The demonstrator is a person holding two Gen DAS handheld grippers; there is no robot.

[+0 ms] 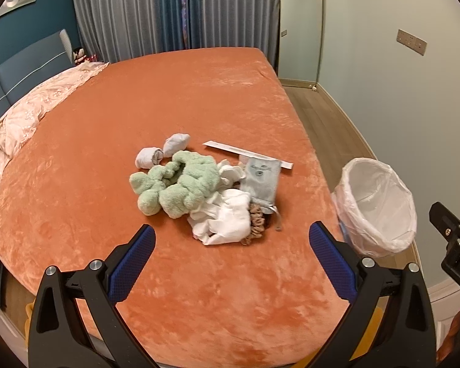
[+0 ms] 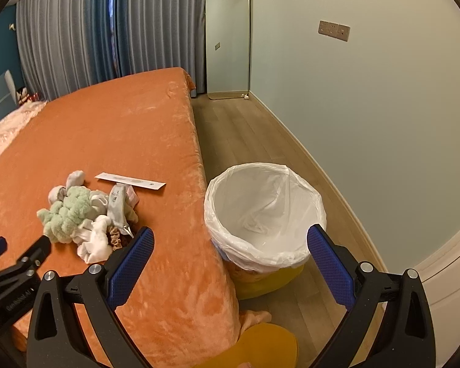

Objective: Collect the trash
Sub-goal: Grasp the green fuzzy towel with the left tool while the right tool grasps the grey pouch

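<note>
A pile lies on the orange bed (image 1: 174,98): a green fluffy towel (image 1: 181,184), crumpled white tissue (image 1: 227,220), a grey pouch (image 1: 262,178), a brown scrunchie (image 1: 256,225), two rolled grey socks (image 1: 161,151) and a long white paper strip (image 1: 248,153). My left gripper (image 1: 231,237) hovers open just short of the pile. A bin lined with a white bag (image 2: 265,214) stands on the floor beside the bed. My right gripper (image 2: 230,239) is open above the bed's edge and the bin. The same pile (image 2: 86,214) shows left of it.
A pink quilt (image 1: 30,113) is bunched at the bed's head, by a blue headboard (image 1: 18,67). Grey curtains (image 1: 174,9) and a standing mirror (image 2: 227,40) line the far wall. Wood floor (image 2: 260,141) runs between bed and wall. A yellow slipper (image 2: 260,346) lies near the bin.
</note>
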